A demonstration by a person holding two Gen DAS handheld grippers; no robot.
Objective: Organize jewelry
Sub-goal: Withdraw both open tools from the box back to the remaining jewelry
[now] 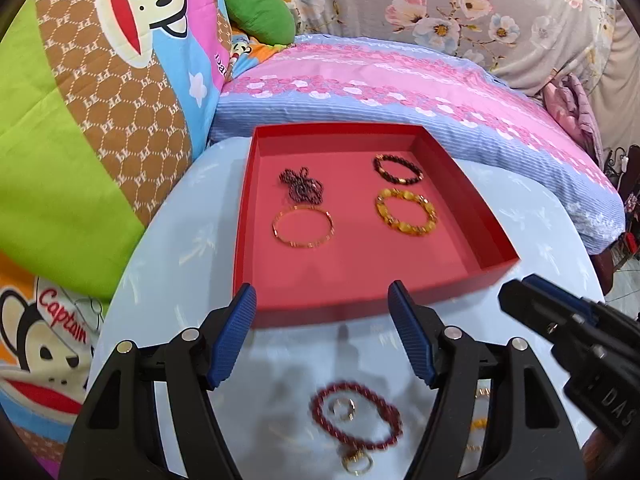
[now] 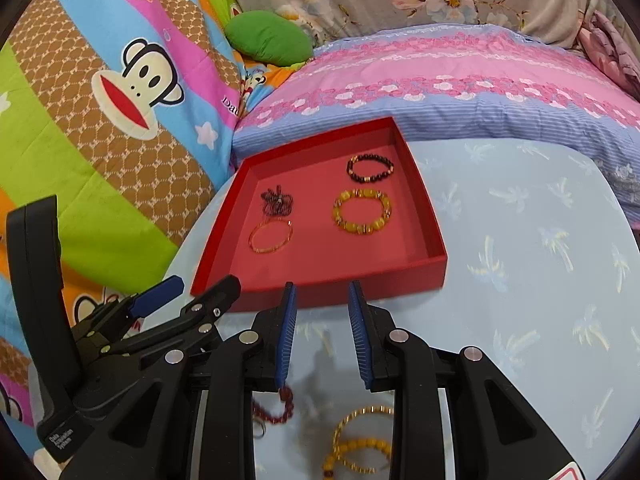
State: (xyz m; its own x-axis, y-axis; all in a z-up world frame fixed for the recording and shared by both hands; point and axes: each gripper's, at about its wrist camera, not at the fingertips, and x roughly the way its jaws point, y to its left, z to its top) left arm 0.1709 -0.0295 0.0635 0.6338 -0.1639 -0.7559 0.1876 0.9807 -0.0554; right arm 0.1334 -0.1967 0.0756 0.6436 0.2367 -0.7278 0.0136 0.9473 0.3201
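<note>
Through my left wrist camera, my left gripper hangs spread wide and empty over the pale blue palm-print table, its blue pads just short of the near wall of the red tray. Four pieces already lie in the tray, apart from one another: a dark chain necklace bunched at back left, a thin gold bangle in front of it, a dark beaded bracelet at back right and a yellow beaded bracelet in front of that. Below my fingers, on the table, sits a blurred red beaded bracelet with a small ring inside its loop and another gold ring at its near edge. My right gripper pokes in from the right; from here I cannot tell its opening. Through my right wrist camera, that gripper is parted by a narrow gap and holds nothing, tips near the tray's front wall. Under it lie the red bracelet, a gold bangle and yellow beads, all loose on the table. I judge I am between pickups, the sorting roughly half done. Next I would need to drop one claw straight down over a single loop, pinch only its rim so the rings stay behind, and carry it to the tray's bare front area.
</note>
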